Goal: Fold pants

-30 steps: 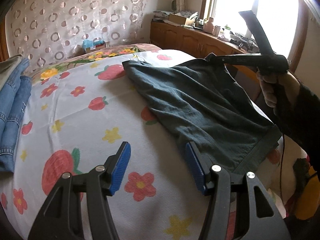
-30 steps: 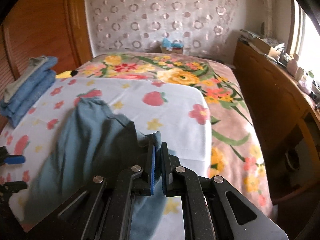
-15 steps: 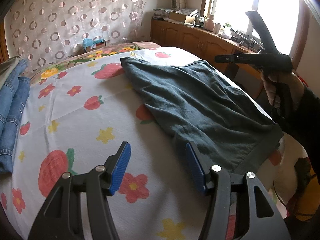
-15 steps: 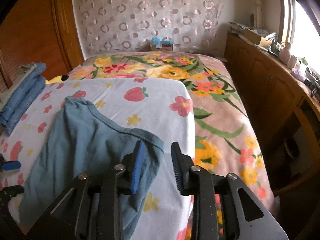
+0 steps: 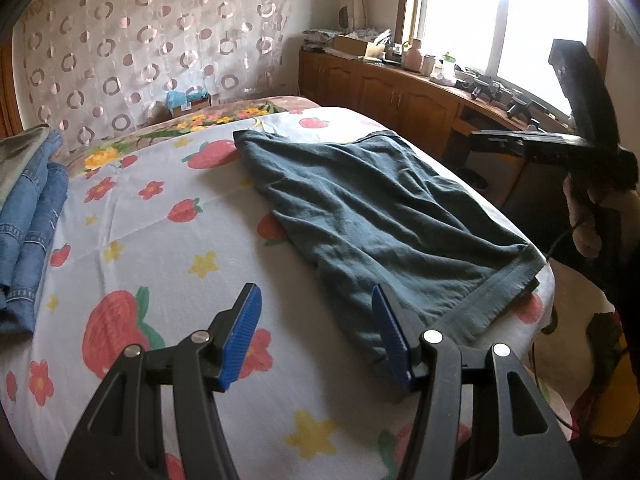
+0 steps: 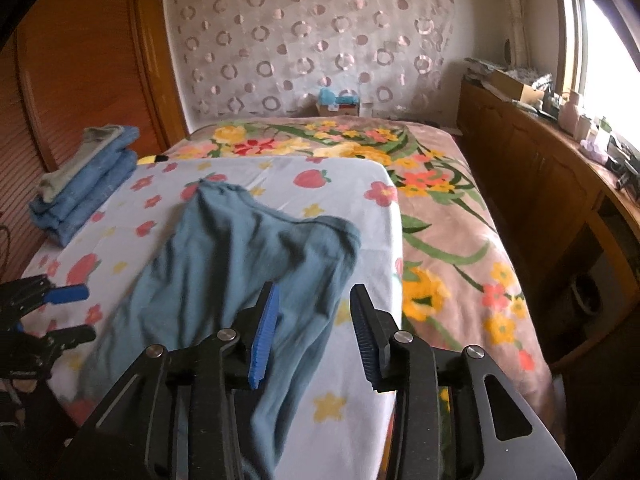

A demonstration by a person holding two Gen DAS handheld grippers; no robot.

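Dark teal pants (image 5: 384,216) lie spread flat on the flowered sheet, waistband toward me at the bed's near right corner; they also show in the right wrist view (image 6: 240,264). My left gripper (image 5: 316,336) is open and empty, hovering just above the sheet with its right finger at the pants' near left edge. My right gripper (image 6: 312,328) is open and empty, raised above the pants' right side. The right gripper also shows in the left wrist view (image 5: 500,142), held off the bed's right edge.
A stack of folded jeans (image 5: 28,216) lies on the sheet's left side, also in the right wrist view (image 6: 80,184). A wooden cabinet (image 6: 540,184) with clutter runs along the right wall under the window. A floral blanket (image 6: 440,216) covers the far bed.
My right gripper let go of the pants' far hem, opened and pulled back and up. The pants settled flat on the sheet. My left gripper stayed open, nearly still.
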